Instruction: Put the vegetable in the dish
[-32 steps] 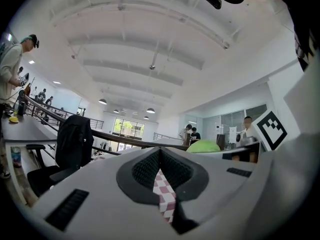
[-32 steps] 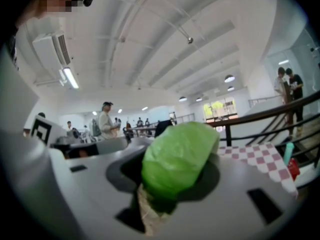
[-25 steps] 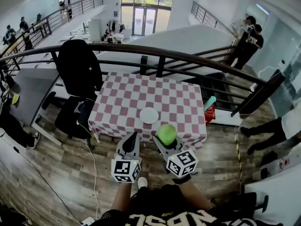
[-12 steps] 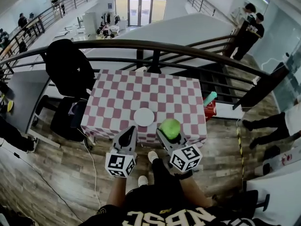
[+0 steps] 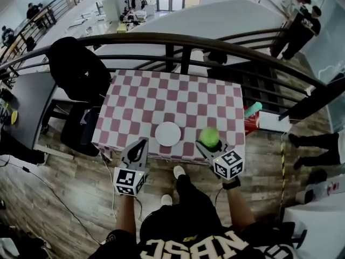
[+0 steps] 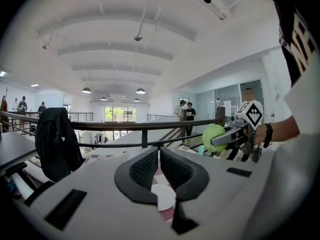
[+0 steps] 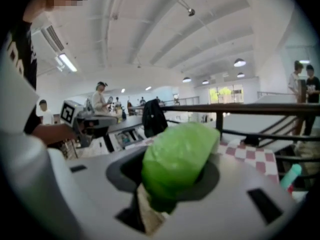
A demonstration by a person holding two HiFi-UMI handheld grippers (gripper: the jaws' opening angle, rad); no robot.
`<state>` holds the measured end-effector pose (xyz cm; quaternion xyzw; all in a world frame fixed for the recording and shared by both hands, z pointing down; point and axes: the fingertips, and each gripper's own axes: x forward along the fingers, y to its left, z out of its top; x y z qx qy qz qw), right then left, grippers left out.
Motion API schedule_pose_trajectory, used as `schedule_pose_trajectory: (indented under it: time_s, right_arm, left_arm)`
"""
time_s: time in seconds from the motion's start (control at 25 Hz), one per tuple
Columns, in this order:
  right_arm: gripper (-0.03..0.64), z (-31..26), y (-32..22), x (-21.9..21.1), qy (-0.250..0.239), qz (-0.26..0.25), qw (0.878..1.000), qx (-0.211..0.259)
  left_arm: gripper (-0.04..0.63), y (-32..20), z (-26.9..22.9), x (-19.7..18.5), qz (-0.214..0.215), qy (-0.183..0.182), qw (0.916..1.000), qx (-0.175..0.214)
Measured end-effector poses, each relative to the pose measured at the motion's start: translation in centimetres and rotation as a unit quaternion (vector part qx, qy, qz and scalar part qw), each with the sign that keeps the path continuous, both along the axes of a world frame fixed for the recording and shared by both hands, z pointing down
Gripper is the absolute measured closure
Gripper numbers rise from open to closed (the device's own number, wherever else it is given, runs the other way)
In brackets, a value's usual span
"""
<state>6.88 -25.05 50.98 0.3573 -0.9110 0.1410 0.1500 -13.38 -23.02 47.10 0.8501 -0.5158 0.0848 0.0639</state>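
A green leafy vegetable (image 5: 208, 136) is clamped in my right gripper (image 5: 205, 144), held over the near right edge of the checked table (image 5: 178, 101). In the right gripper view the vegetable (image 7: 177, 159) fills the space between the jaws. A round white dish (image 5: 168, 134) lies on the table near its front edge, left of the vegetable. My left gripper (image 5: 141, 147) is shut and empty, just in front of the table edge, left of the dish. Past its closed jaws in the left gripper view the dish (image 6: 164, 196) shows, with the vegetable (image 6: 212, 136) off to the right.
A black railing (image 5: 178, 42) runs behind the table. A black office chair (image 5: 75, 69) and a grey desk (image 5: 24, 99) stand to the left. A red and teal object (image 5: 251, 117) sits at the table's right side. People stand at the far right (image 5: 302, 15).
The view has shifted closer to the table. My right gripper has carried the vegetable forward and to the right, up to the table's near right edge. The left gripper stays shut, low by the front edge.
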Motion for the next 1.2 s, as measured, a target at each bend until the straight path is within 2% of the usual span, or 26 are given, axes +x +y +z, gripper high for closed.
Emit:
schedule_pose_trajectory:
  time_s: [0.16, 0.32, 0.4, 0.52, 0.64, 0.76, 0.88, 1.04, 1.12, 1.2]
  right_arm:
    - [0.451, 4.8, -1.2, 0.1, -0.007, -0.036, 0.997, -0.067]
    - [0.451, 8.9, -3.2, -0.9, -0.035, -0.064, 0.990, -0.124]
    - [0.451, 10.5, -4.0, -1.6, -0.059, -0.078, 0.983, -0.155]
    - [0.451, 12.7, -4.8, -2.8, -0.060, -0.103, 0.976, -0.181]
    - [0.451, 14.4, -5.4, -4.0, -0.049, -0.133, 0.970, -0.196]
    - [0.451, 15.4, -5.8, -5.5, -0.076, -0.149, 0.960, -0.223]
    - [0.451, 15.4, -6.3, -6.8, -0.151, -0.157, 0.939, -0.266]
    - [0.451, 14.6, -6.6, -8.5, -0.268, -0.162, 0.894, -0.322]
    - [0.451, 14.5, -7.0, -9.0, -0.293, -0.170, 0.879, -0.335]
    - [0.451, 14.8, -7.0, -9.5, -0.294, -0.182, 0.874, -0.343]
  left_arm:
    - [0.574, -1.6, 2.2, -0.1, 0.014, -0.011, 0.9996, -0.022]
    - [0.574, -3.7, 4.2, 0.6, 0.037, 0.010, 0.9985, -0.040]
    - [0.572, -4.6, 5.4, 0.7, 0.044, 0.009, 0.9978, -0.047]
    - [0.558, -5.9, 7.7, 0.9, 0.054, -0.007, 0.9962, -0.068]
    - [0.529, -6.9, 10.7, 1.3, 0.066, -0.040, 0.9926, -0.094]
    - [0.476, -7.3, 13.9, 2.3, 0.090, -0.053, 0.9864, -0.127]
    - [0.398, -7.1, 16.4, 4.2, 0.138, -0.059, 0.9761, -0.157]
    - [0.250, -6.2, 18.3, 7.1, 0.212, -0.070, 0.9572, -0.184]
    - [0.209, -6.6, 19.1, 8.1, 0.229, -0.066, 0.9521, -0.192]
    - [0.181, -7.1, 19.5, 8.9, 0.236, -0.052, 0.9506, -0.195]
